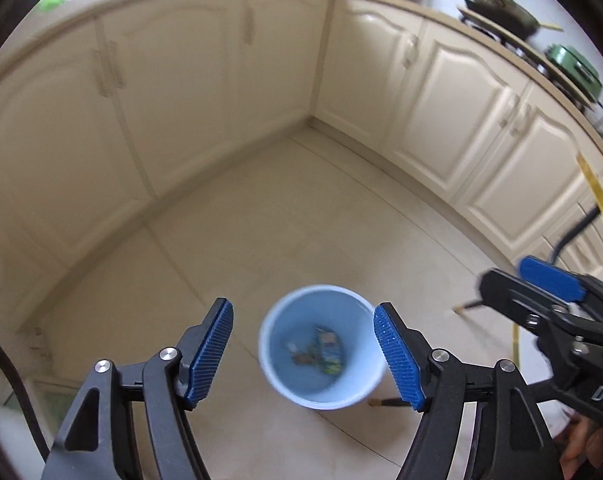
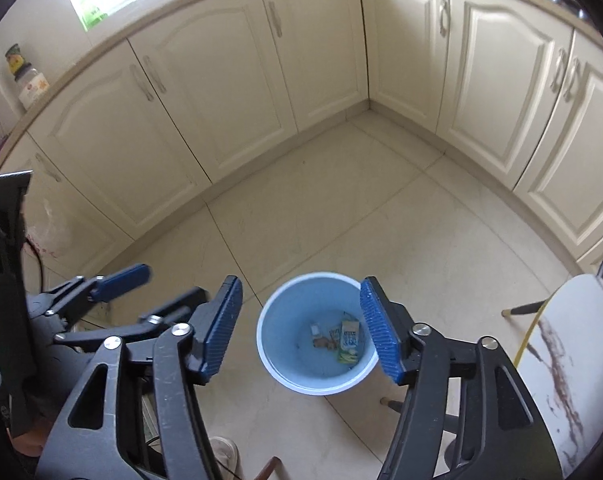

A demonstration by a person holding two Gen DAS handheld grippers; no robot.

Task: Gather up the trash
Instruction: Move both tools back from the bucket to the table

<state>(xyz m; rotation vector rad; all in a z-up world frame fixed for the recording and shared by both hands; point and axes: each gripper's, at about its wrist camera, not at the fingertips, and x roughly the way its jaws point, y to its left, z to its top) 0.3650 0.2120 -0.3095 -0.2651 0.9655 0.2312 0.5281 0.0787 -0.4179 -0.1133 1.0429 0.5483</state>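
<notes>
A light blue bin [image 1: 279, 364] [image 2: 279, 344] stands on the tiled floor, directly below both grippers. Inside it lie a small carton [image 2: 349, 336] and several wrappers and scraps [image 1: 325, 350]. My left gripper [image 1: 303, 307] hovers over the bin's rim, open, with nothing between its blue pads. My right gripper [image 2: 300, 282] is also open and empty above the bin. The right gripper [image 1: 541, 286] shows at the right edge of the left wrist view. At the left of the right wrist view is the left gripper [image 2: 141, 284].
Cream cabinets [image 2: 229, 92] line the far side and right, meeting in a corner. A chair with a white seat [image 2: 573, 340] stands right of the bin, its legs [image 1: 393, 402] close by. Pans [image 1: 501, 8] and a green pot [image 1: 573, 68] sit on the counter. A shoe [image 2: 225, 452] is below.
</notes>
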